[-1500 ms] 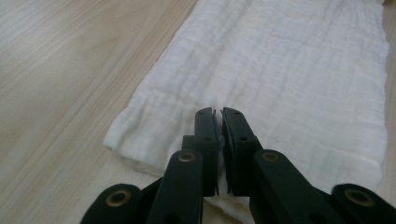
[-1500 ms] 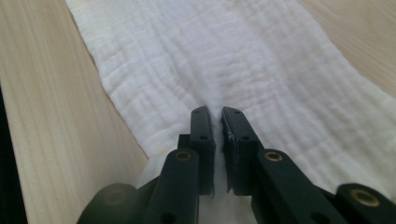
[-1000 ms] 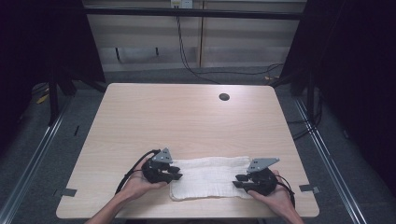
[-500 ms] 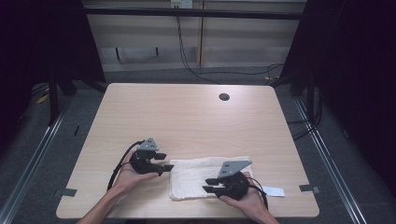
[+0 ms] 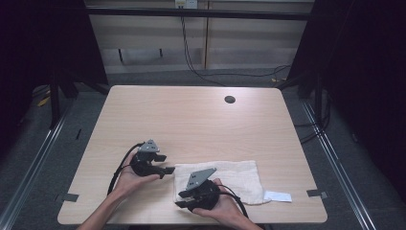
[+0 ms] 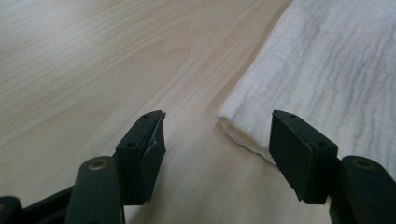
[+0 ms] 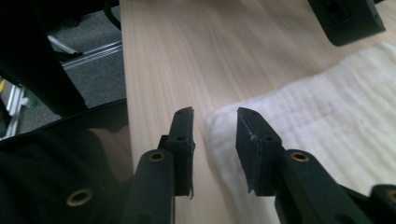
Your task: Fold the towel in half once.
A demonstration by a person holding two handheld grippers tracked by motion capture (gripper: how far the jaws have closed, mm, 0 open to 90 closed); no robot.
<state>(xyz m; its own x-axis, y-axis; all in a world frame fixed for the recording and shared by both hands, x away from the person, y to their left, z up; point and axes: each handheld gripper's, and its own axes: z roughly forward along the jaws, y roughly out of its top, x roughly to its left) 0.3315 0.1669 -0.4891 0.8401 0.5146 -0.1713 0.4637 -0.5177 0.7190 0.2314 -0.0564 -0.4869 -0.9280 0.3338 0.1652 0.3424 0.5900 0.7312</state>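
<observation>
A white folded cloth [image 5: 234,177] lies flat near the table's front edge. My left gripper [image 5: 165,164] sits just off the cloth's left end, pointing at it. Its jaws have just been opening; in the left gripper view [image 6: 217,116] the cloth [image 6: 327,70] corner lies ahead between the pads, untouched. My right gripper [image 5: 180,199] rests over the cloth's front left corner, pointing left. Its jaws have also just been opening, and in the right gripper view [image 7: 215,112] the cloth [image 7: 317,116] edge lies under the gap with nothing pinched.
A round dark grommet [image 5: 230,99] sits near the table's far edge. A small white slip [image 5: 277,195] lies right of the cloth. Tape marks [image 5: 317,193] flag the front corners. The table's left edge [image 7: 123,70] drops to grey floor with dark frame posts.
My right gripper has slid left along the cloth's front edge from its right end to its left corner. My left gripper has backed off the cloth's left end and opened. The cloth lies unmoved.
</observation>
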